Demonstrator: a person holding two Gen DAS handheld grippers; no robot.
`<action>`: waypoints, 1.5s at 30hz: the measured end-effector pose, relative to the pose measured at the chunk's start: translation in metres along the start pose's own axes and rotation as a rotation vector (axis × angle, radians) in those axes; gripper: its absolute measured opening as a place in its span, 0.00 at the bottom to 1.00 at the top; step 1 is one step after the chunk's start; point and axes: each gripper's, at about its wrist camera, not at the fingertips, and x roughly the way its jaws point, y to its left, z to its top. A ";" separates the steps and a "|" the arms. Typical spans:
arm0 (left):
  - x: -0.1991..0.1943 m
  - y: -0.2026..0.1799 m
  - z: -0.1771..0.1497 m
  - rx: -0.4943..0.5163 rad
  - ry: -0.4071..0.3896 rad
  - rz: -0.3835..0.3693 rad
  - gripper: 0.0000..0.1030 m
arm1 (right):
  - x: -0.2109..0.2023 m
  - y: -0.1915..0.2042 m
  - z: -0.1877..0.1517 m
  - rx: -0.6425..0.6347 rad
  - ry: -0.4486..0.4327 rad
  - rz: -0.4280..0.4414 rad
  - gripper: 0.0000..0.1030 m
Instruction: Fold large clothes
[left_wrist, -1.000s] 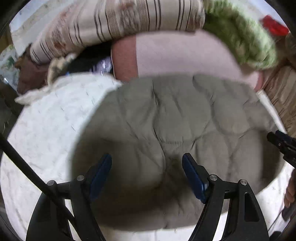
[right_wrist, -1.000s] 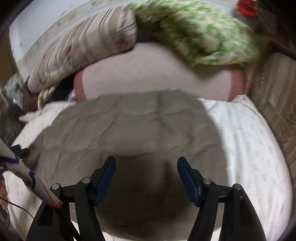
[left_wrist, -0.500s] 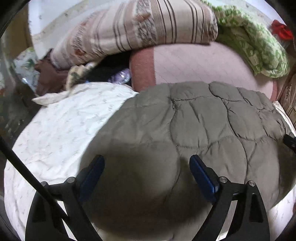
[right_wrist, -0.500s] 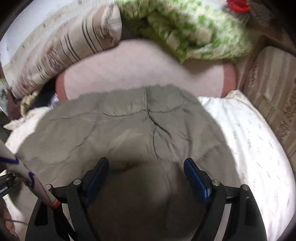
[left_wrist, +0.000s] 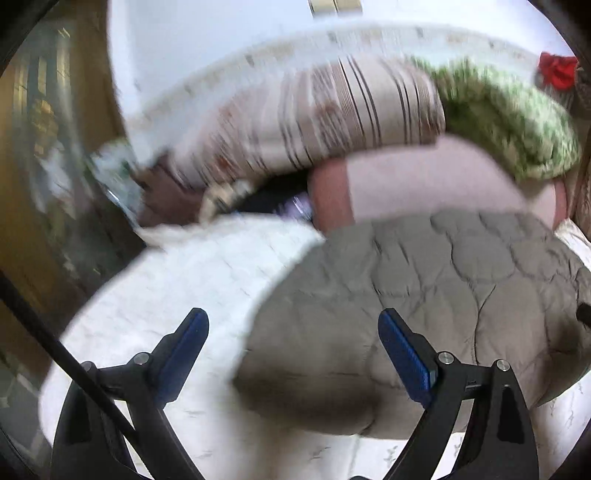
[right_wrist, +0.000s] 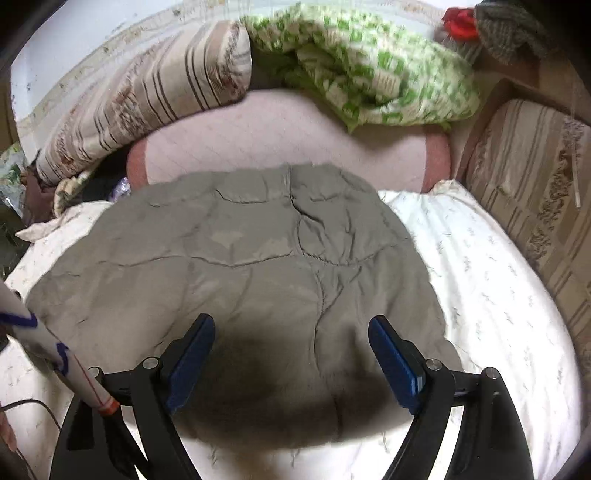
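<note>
A grey-olive quilted garment (left_wrist: 443, 295) (right_wrist: 258, 258) lies folded and flat on the white bed sheet (left_wrist: 184, 277) (right_wrist: 480, 277). My left gripper (left_wrist: 291, 317) hangs open above the garment's left edge, its left finger over the sheet and its right finger over the cloth. Nothing is between its pads. My right gripper (right_wrist: 291, 321) is open too, poised above the near middle of the garment, casting a dark shadow on it. Neither gripper touches the cloth. The left wrist view is blurred.
A striped pillow (right_wrist: 147, 96) and a green patterned blanket (right_wrist: 369, 66) rest on a pink mattress (right_wrist: 277, 136) behind the garment. A striped cushion (right_wrist: 528, 184) borders the bed on the right. A white stick with blue marks (right_wrist: 48, 350) crosses the lower left.
Both grippers' jaws have widened. The left gripper swung left and tilted up, so the garment now sits to the right in its view. The right gripper shifted slightly over the garment.
</note>
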 end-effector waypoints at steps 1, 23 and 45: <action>-0.017 0.005 -0.001 0.004 -0.036 0.032 0.90 | -0.008 0.000 -0.005 0.004 -0.001 0.007 0.86; -0.205 0.070 -0.064 -0.162 0.025 -0.123 0.93 | -0.156 0.043 -0.138 -0.006 0.093 0.042 0.86; -0.278 0.078 -0.079 -0.151 0.004 -0.220 0.93 | -0.235 0.058 -0.162 -0.040 -0.019 -0.055 0.86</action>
